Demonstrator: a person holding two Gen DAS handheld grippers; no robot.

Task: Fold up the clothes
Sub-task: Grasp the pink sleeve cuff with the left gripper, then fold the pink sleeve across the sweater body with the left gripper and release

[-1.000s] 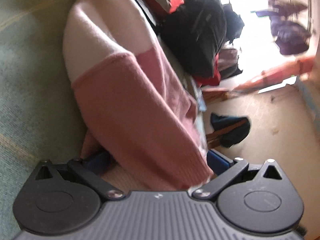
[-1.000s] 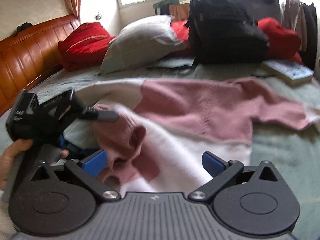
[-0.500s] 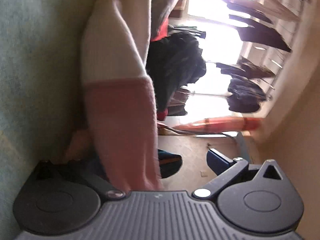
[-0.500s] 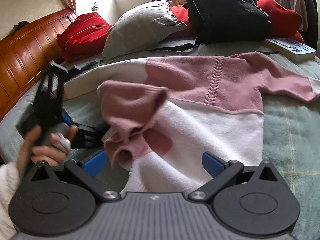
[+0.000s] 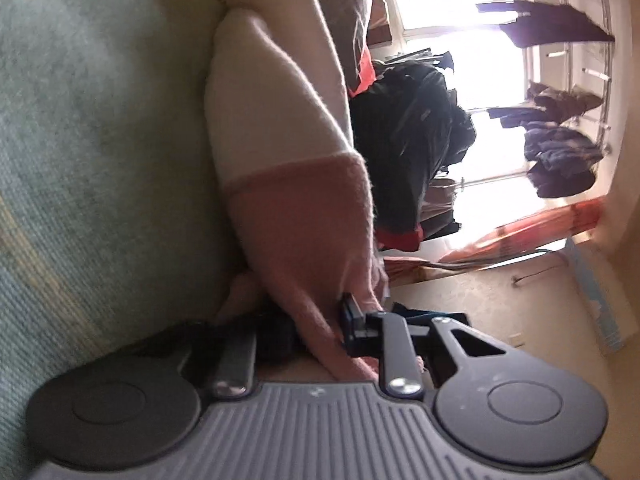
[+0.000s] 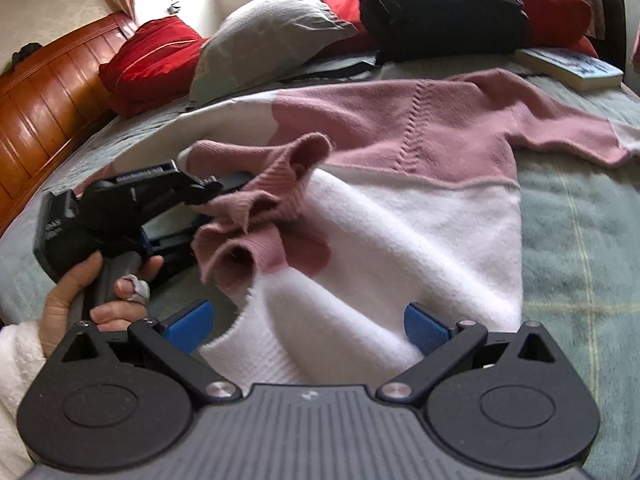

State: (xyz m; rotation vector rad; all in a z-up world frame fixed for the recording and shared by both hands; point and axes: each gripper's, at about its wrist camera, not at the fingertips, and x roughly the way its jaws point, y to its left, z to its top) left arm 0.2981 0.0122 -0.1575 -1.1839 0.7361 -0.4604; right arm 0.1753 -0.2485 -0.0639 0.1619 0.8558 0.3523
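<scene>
The left tongs [image 5: 320, 320] are closing on the pink sleeve [image 5: 304, 216] of the sweater [image 6: 400, 216], one pad hidden in shadow behind the cloth. The right tongs [image 6: 308, 326] stand apart over the white hem, nothing pinched. The sweater lies spread on the bed [image 6: 576, 216], its far sleeve cut off at the frame edge.

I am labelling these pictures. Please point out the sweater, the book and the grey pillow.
sweater [image 6: 420, 240]: right wrist view, white lower body.
book [image 6: 572, 68]: right wrist view, its cover.
grey pillow [image 6: 268, 36]: right wrist view, middle of its face.
</scene>
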